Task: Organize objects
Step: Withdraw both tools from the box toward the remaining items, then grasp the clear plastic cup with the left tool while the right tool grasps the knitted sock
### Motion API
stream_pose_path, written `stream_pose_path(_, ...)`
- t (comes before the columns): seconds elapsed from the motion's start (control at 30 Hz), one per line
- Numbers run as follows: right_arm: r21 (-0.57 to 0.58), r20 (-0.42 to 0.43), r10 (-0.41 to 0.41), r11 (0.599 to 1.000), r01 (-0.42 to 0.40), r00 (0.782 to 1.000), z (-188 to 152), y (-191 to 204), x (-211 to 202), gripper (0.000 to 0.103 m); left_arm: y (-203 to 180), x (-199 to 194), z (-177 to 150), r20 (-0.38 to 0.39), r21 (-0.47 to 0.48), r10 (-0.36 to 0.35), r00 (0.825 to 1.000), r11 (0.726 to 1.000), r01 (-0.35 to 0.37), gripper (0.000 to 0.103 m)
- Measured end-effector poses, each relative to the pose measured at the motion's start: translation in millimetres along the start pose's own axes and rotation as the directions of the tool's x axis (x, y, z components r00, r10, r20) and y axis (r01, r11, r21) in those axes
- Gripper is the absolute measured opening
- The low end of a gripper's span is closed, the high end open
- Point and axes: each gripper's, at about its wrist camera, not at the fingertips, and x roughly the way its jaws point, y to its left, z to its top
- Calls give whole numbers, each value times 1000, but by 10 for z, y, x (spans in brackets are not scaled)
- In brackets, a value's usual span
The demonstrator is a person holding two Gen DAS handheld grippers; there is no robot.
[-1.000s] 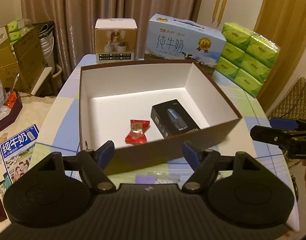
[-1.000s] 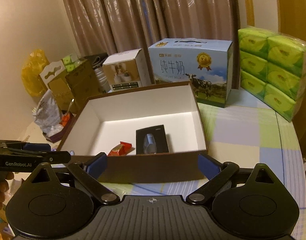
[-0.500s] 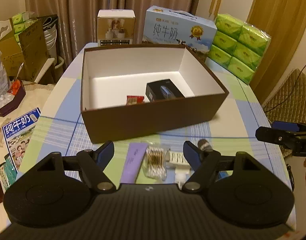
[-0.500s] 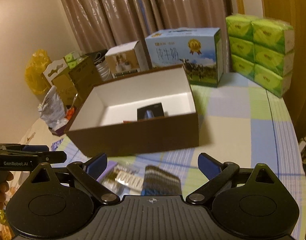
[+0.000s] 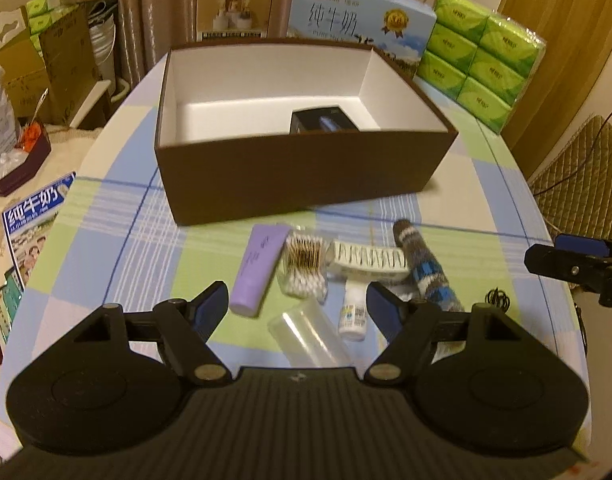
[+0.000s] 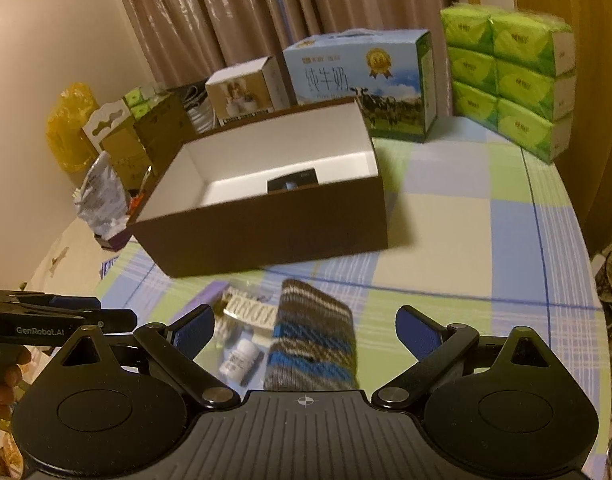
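An open brown box (image 5: 298, 172) (image 6: 266, 224) with a white inside holds a small black box (image 5: 322, 120) (image 6: 292, 182). In front of it on the checked tablecloth lie a purple tube (image 5: 258, 268), a pack of cotton swabs (image 5: 306, 264), a white strip pack (image 5: 370, 258), a small white bottle (image 5: 352, 312) (image 6: 240, 358), a clear plastic tube (image 5: 306, 336) and a striped knitted pouch (image 5: 424, 268) (image 6: 312, 340). My left gripper (image 5: 298, 308) hangs open above these items. My right gripper (image 6: 306, 330) is open over the pouch. Neither holds anything.
A blue milk carton (image 5: 358, 24) (image 6: 358, 76), a white product box (image 5: 234, 8) and green tissue packs (image 5: 482, 56) (image 6: 510, 80) stand behind the brown box. Bags and cartons (image 6: 106, 148) sit off the table's left edge. A quilted chair (image 5: 578, 168) is on the right.
Both grippers have drawn back from the brown box toward the table's near edge. The loose items in front of the box have come into view. The red candy is hidden behind the box wall.
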Motion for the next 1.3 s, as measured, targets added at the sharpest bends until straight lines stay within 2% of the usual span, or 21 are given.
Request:
stream_pose_path(0.33,0,-59,6,1000,-6,998,-220,61,89,95,15,96,-148,-48,-3,13,999,1000,-13,72)
stream_pose_path(0.57,-53,-86,-28,998,24,996,-347,157,271,93,38,203,-230,-72,-4,34,997,999,-34,72)
stream_pose_path(0.83,-143,-133,-74,988,54,988,-474,235,592,70,116,399,-341,-116,-20,58,992,998,-61,72)
stream_pose_path(0.97,-144,-148,-73,988,52,986,-501,198,693,65,111,477,-369,-132,-29,48,990,998,-52,72)
stream_pose_path(1.07,-119,-162,-76,991,57,984,-502,121,745,54,87,532,-371,-136,-34,37,990,999,-42,72)
stream_pose_path(1.13,-83,-158,-74,995,62,985,-486,55,732,42,64,578,-366,-139,-30,34,990,999,-39,73)
stream_pose_path(1.2,-59,-151,-96,994,88,984,-460,-28,717,38,51,616,-358,-137,-33,28,990,999,-33,73)
stream_pose_path(1.3,-40,-144,-129,991,125,981,-428,-155,699,37,26,702,-353,-147,-45,13,989,999,-20,73)
